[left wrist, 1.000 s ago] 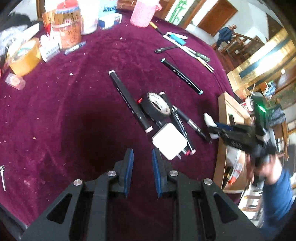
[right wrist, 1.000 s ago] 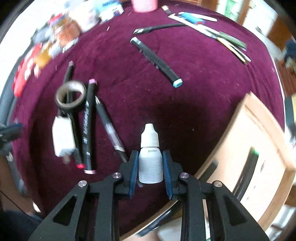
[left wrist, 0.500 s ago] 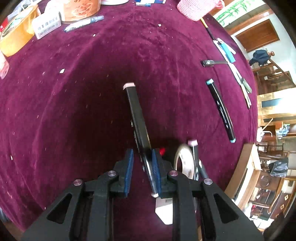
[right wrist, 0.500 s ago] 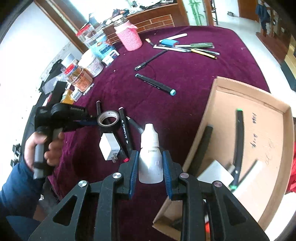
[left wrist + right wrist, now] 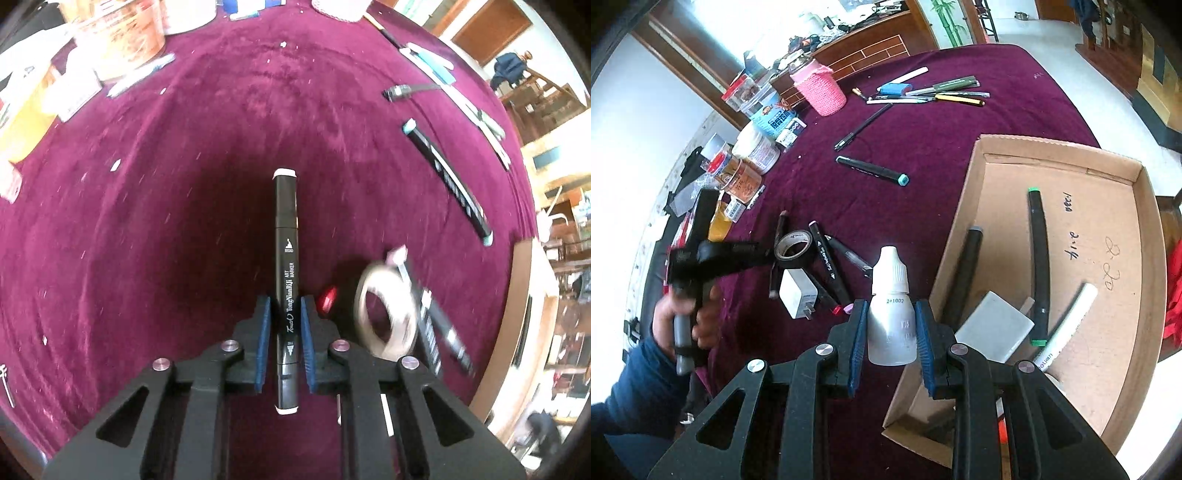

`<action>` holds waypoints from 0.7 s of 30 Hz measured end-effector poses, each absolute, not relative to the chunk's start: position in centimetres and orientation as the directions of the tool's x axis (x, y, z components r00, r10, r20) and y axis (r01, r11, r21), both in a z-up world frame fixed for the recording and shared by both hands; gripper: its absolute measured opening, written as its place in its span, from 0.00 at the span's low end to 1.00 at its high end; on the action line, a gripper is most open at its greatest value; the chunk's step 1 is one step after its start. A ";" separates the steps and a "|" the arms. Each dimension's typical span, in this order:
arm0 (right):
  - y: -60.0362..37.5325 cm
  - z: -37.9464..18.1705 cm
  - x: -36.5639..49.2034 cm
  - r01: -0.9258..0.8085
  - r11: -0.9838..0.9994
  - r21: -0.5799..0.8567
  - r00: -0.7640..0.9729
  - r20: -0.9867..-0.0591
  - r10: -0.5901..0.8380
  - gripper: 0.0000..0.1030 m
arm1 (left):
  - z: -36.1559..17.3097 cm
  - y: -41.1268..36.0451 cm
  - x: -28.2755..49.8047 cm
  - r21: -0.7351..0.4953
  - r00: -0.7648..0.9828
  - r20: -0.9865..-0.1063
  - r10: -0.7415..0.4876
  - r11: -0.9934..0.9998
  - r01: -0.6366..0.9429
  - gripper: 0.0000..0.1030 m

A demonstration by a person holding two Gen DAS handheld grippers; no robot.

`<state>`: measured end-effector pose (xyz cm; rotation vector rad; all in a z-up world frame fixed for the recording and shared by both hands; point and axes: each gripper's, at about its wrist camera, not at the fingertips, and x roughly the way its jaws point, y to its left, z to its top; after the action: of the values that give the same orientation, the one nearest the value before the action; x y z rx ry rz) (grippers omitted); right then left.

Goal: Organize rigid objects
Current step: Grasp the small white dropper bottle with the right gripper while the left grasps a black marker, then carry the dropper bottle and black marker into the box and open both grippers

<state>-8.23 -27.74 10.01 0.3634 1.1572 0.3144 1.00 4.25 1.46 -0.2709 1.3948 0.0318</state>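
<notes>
My left gripper is shut on a black art marker with white end caps, which points straight ahead over the purple cloth. Just to its right lie a roll of black tape and more markers. My right gripper is shut on a white dropper bottle, held upright above the cloth beside the cardboard box. In the right wrist view the left gripper sits by the tape roll and a white charger.
The box holds markers, a white block and a white pen. A teal-capped marker and several pens lie farther back. A pink holder and jars line the far left edge.
My left gripper moved forward over the black marker and closed on it. My right gripper lifted the dropper bottle and swung it toward the cardboard box.
</notes>
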 end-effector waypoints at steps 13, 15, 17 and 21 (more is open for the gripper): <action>-32.3 7.7 -9.4 0.104 0.866 0.490 0.371 -0.827 0.423 0.23 | 7.2 -0.6 -7.1 -0.192 0.311 -0.927 -0.209 0.978 0.087 0.13; -32.8 7.8 -9.7 0.109 0.863 0.493 0.376 -0.824 0.424 0.23 | 8.3 -2.7 -7.2 -0.199 0.315 -0.919 -0.236 0.969 0.145 0.13; -33.3 8.0 -10.1 0.112 0.864 0.491 0.385 -0.823 0.418 0.23 | 8.9 -4.9 -6.9 -0.198 0.319 -0.914 -0.252 0.961 0.192 0.13; -34.5 8.1 -11.0 0.130 0.862 0.490 0.398 -0.822 0.407 0.23 | 9.7 -9.2 -6.1 -0.211 0.295 -0.909 -0.296 0.935 0.286 0.13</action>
<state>-10.97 -34.54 8.09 0.5317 1.1625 0.1863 -6.15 -9.18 9.75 -0.0090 1.2110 -0.3871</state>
